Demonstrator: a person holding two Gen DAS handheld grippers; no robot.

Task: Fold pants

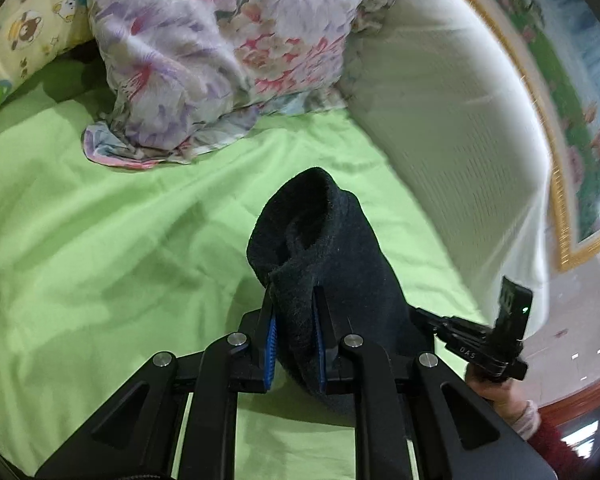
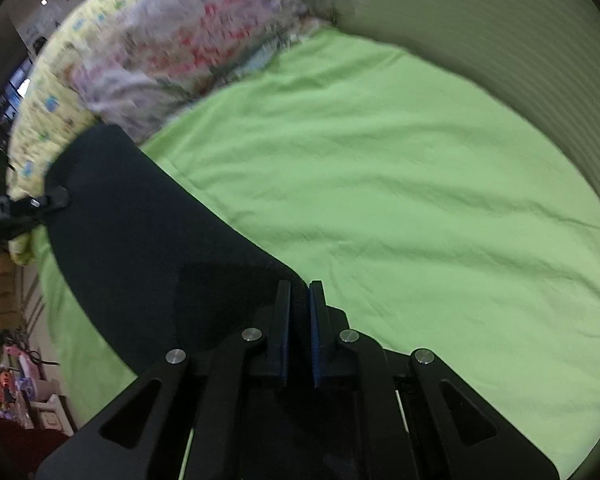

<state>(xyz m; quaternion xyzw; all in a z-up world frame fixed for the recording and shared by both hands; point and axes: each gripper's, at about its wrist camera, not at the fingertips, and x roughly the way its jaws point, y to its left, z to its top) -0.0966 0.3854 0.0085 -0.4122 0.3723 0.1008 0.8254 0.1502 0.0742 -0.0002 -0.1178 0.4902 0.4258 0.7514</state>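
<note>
Over green sheet (image 1: 100,220), both jaws clamping pants (image 1: 332,248).

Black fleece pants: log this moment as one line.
left tongs: shut on black fleece pants | right tongs: shut on pants | pants: lifted above green bedsheet

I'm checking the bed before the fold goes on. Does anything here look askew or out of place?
Nothing looks damaged or spilled. The dark pants are pinched at two spots, by the left gripper and the right gripper. The flowered quilt lies crumpled at the far end of the green sheet, clear of the pants.
</note>
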